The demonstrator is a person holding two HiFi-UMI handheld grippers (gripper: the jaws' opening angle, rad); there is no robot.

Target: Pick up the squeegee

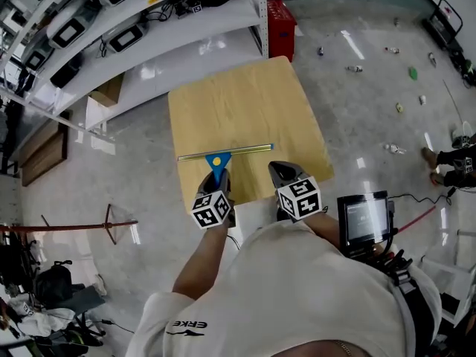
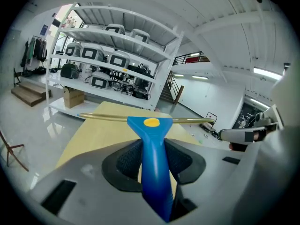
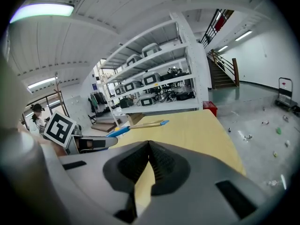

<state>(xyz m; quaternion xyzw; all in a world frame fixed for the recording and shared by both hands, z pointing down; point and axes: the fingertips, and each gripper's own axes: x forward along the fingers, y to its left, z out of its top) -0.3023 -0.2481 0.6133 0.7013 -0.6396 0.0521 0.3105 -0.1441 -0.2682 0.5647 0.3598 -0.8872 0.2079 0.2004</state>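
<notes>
Table (image 1: 245,103): pale wood top, bare, centre of the head view; its near edge is at the person's body
Floor (image 1: 357,125): glossy grey; small litter scattered at upper right
Shelves (image 1: 149,36): white, upper left, loaded with boxy devices and cables; a red crate (image 1: 281,19) sits at their end, top centre
Stairs (image 3: 225,62): upper right of the right gripper view
Squeegee (image 1: 219,158): blue handle (image 2: 154,172) widening to a head with a yellow dot (image 2: 151,122); long thin brass-coloured blade (image 2: 103,117) lying crosswise over the near part of the table; seen from the right gripper view, it seems raised off the top
Left gripper (image 1: 214,187): jaws partly closed, pads clamped on either side of the handle; blade points away from the person
Right gripper (image 1: 281,173): beside the left, over the table's near edge; jaw tips meet, nothing between them
</notes>
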